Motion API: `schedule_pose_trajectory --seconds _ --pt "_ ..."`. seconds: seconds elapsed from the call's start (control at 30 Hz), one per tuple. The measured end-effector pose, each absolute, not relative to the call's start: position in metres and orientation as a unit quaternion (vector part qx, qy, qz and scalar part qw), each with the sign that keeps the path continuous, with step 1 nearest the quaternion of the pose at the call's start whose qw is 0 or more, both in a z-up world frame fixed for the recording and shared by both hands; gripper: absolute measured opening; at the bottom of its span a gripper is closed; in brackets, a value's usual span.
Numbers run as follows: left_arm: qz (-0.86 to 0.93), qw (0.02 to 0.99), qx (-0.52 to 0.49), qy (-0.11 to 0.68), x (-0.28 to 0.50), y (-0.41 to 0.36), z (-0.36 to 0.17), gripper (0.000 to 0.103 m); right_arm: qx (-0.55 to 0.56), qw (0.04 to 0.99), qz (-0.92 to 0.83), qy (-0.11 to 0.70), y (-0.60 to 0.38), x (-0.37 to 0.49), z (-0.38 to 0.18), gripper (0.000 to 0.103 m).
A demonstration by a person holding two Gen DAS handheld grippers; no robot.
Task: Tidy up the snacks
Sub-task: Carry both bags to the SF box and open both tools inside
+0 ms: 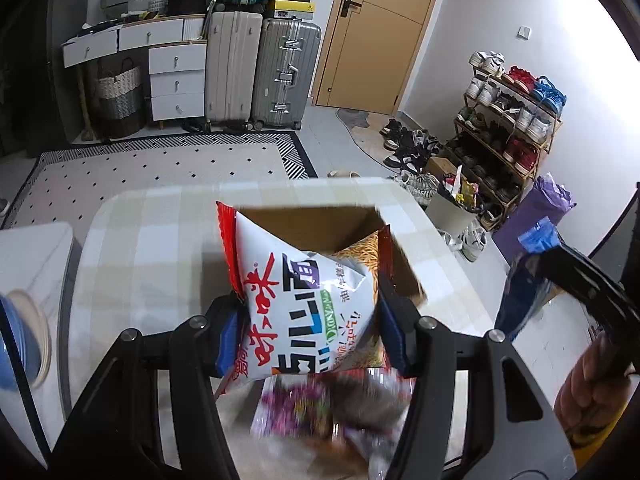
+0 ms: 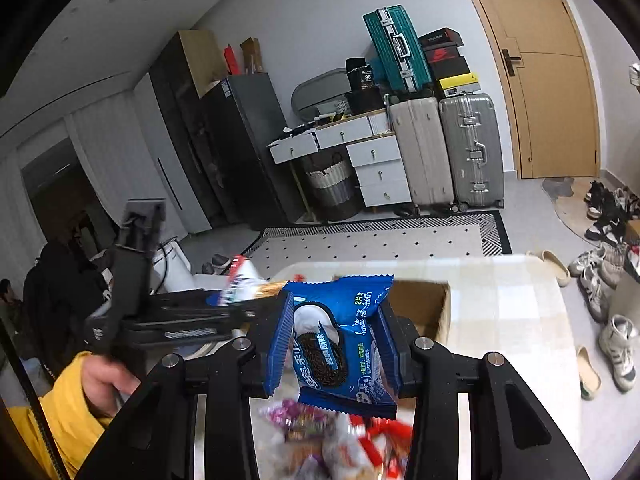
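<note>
Blur hides most of the snack pile (image 1: 340,412) at the bottom edge of both wrist views; only purple, red and white wrappers can be made out, no labels. In the left wrist view, from left to right: a blue bowl (image 1: 20,344), cut off by the frame edge; the left gripper (image 1: 310,320), its blue pads pinching a white noodle bag (image 1: 308,300) by both sides; behind the bag, an open cardboard box (image 1: 320,228) on the checked table (image 1: 160,248), its front wall and most of its interior covered by the bag; at far right, the right gripper (image 1: 532,264) seen side-on and smeared, with its blue packet visible only as a dark streak, and below it a hand (image 1: 592,392) cut off by the lens rim. In the right wrist view, from left to right: a yellow sleeve (image 2: 60,420) and hand (image 2: 104,380) gripping the left gripper's handle; the left gripper (image 2: 248,300) side-on, the noodle bag (image 2: 244,280) at its tip blurred; the right gripper (image 2: 336,344), pads pressed on a blue cookie packet (image 2: 340,340) held above the pile (image 2: 340,440); the box (image 2: 424,308), half covered by the packet, its contents not visible. Beyond the table stand a rug (image 2: 380,240), drawers (image 2: 360,160), suitcases (image 2: 448,152), a door (image 2: 552,80) and shoes (image 2: 608,280), the last cut off at right.
</note>
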State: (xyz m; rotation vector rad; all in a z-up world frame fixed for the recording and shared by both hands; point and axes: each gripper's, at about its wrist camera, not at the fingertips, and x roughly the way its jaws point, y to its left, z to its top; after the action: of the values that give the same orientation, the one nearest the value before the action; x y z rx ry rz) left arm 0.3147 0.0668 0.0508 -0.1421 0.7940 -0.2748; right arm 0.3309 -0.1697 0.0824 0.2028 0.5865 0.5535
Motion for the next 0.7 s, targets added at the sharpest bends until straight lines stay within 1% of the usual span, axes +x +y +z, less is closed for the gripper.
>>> schedule_pose_trajectory --seconds 0.13,0.33,0.47,0.57,0.67,0.7 --pt "-0.124 0.906 -0.055 0.401 0.375 0.050 0.043 0.054 0.099 0.910 0.269 0.298 -0.156 0.371 0.081 0.040" --pt "-0.113 0.888 -0.035 0.445 0.447 0.025 0.000 0.054 0.092 0.903 0.253 0.334 -0.139 0.434 0.052 0.040" --pt "-0.115 0.873 -0.020 0.473 0.473 0.013 -0.031 0.054 0.090 0.896 0.241 0.362 -0.133 0.465 0.023 0.040" --pt "-0.101 0.872 -0.004 0.480 0.478 0.009 -0.053 0.054 0.097 0.889 0.234 0.381 -0.132 0.482 0.003 0.040" --pt "-0.111 0.866 -0.016 0.488 0.485 0.008 -0.064 0.055 0.097 0.885 0.231 0.391 -0.134 0.488 -0.013 0.040" --pt "-0.114 0.864 -0.018 0.491 0.488 0.007 -0.065 0.055 0.099 0.884 0.231 0.394 -0.134 0.489 -0.018 0.038"
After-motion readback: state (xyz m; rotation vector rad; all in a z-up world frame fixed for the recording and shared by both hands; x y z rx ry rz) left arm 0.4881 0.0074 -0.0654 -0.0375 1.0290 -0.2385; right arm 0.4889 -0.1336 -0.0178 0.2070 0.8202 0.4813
